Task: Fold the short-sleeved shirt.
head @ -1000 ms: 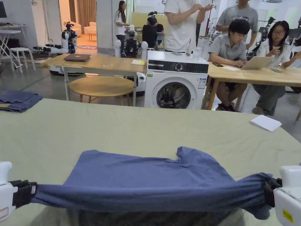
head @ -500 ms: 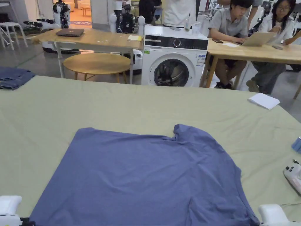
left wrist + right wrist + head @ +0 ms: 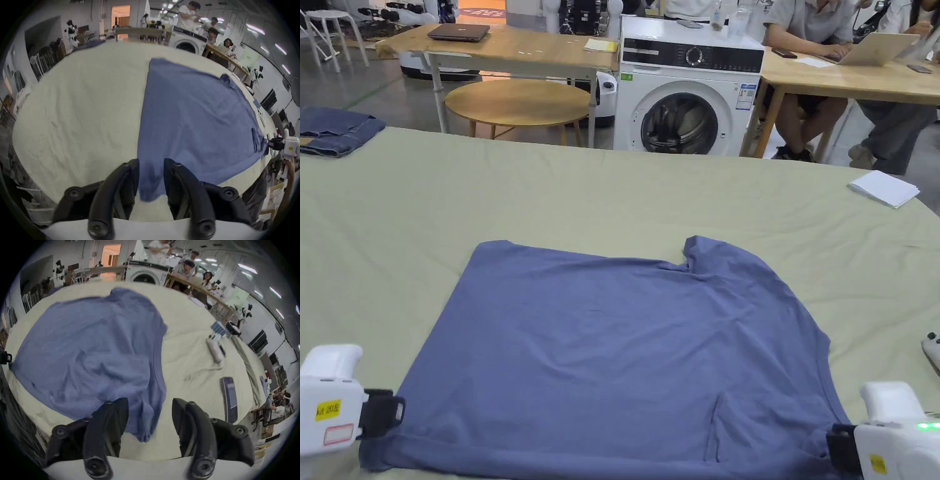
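A blue short-sleeved shirt (image 3: 625, 350) lies spread flat on the green-covered table (image 3: 612, 194), collar at the far side and hem toward me. My left gripper (image 3: 394, 409) rests at the near left hem corner. In the left gripper view that gripper (image 3: 151, 164) has its jaws apart with the shirt (image 3: 194, 121) corner lying loose between them. My right gripper (image 3: 834, 447) sits at the near right corner. In the right gripper view the gripper (image 3: 150, 402) stands open wide over a slack fold of the shirt (image 3: 84, 345).
Folded jeans (image 3: 334, 130) lie at the table's far left and a white paper stack (image 3: 884, 187) at the far right. A white controller (image 3: 932, 350) and a phone (image 3: 229, 400) lie to the right. A washing machine (image 3: 684, 87) and seated people are beyond the table.
A second ago both grippers held the hem raised and stretched between them. The shirt now lies flat and the grippers sit low at its near corners, jaws parted. The camera tilted down.
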